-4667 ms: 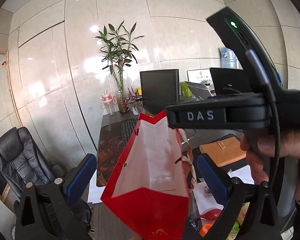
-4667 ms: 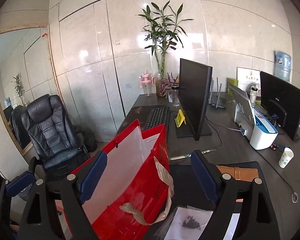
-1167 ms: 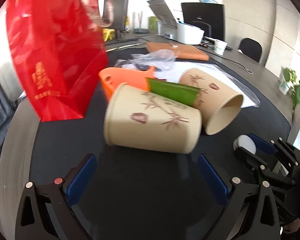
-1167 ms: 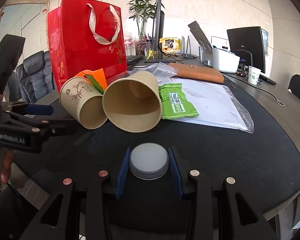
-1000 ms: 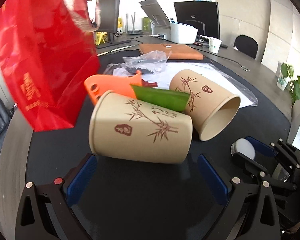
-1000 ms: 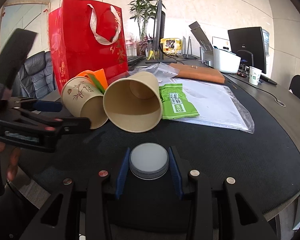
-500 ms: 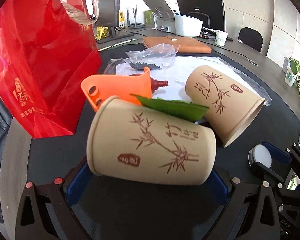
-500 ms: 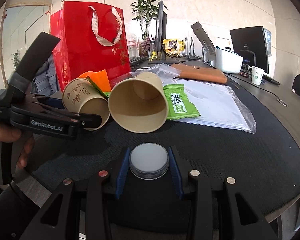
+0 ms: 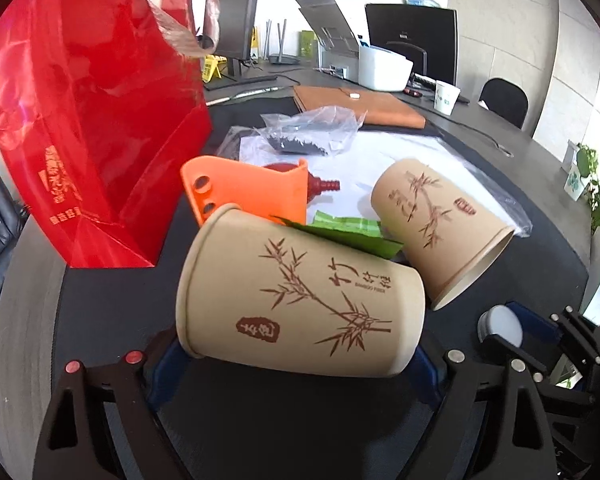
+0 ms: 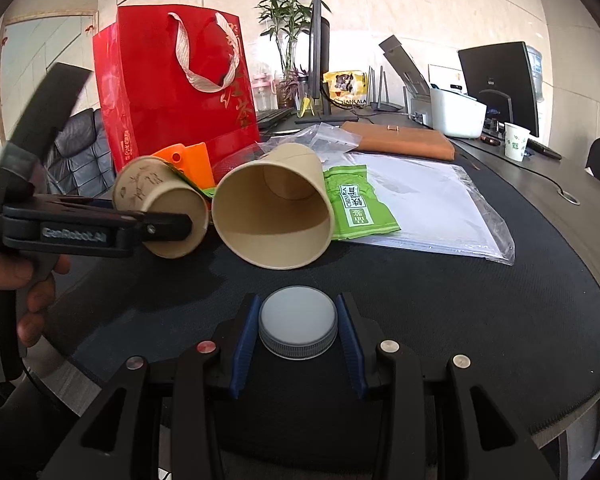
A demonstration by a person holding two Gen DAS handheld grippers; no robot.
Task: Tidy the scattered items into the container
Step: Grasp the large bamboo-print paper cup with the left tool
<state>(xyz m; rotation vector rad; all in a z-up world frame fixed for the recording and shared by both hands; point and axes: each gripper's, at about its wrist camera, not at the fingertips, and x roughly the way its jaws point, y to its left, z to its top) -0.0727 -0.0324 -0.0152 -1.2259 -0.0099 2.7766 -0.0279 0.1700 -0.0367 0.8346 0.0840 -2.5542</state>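
Lying on its side between your left claw's [image 9: 298, 364] closing fingers, the nearer paper cup [image 9: 300, 292] sits tipped on the black tabletop [image 9: 112, 308], its ends at the blue pads; whether they press it yet you cannot tell. Beyond it lie a green packet [image 9: 352, 236], an orange scoop [image 9: 248, 192] and a second cup [image 9: 440, 232], with the red bag [image 9: 92, 120] standing further left. Your right claw [image 10: 298, 330] is clamped on a white-topped lid [image 10: 298, 314].

Bright daylight, wall glare, fisheye-bent edges, dark vignette corners.
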